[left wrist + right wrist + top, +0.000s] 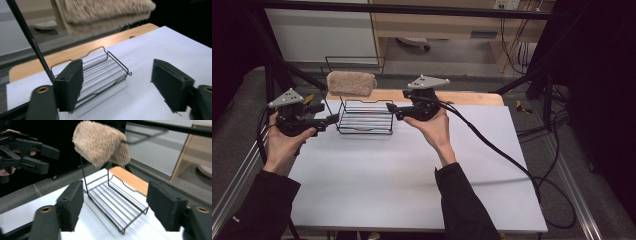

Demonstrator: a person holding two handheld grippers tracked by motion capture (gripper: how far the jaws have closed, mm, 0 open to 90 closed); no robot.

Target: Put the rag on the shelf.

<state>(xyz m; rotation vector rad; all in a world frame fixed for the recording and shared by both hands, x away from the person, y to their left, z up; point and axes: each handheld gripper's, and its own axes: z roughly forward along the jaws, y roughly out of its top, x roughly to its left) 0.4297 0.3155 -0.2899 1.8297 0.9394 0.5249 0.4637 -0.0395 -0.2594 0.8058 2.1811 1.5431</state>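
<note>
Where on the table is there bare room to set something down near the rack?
The white table sheet is bare between the wire rack and the near edge, and right of the right gripper to the far-right edge. It is crowded at the rack: the folded towel hangs above it, the left gripper flanks it.

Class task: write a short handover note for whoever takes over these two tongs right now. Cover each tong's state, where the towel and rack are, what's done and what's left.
Left tongs: open, empty, just left of the wire rack.
Right tongs: open, empty, just right of the rack.
Beige towel: folded, draped over the rack's top bar, touched by neither tongs.
Rack: upright at the far side of the white table.
Done: towel appears hung.
Left: probably just draw both hands back; check that the towel sits evenly.
</note>
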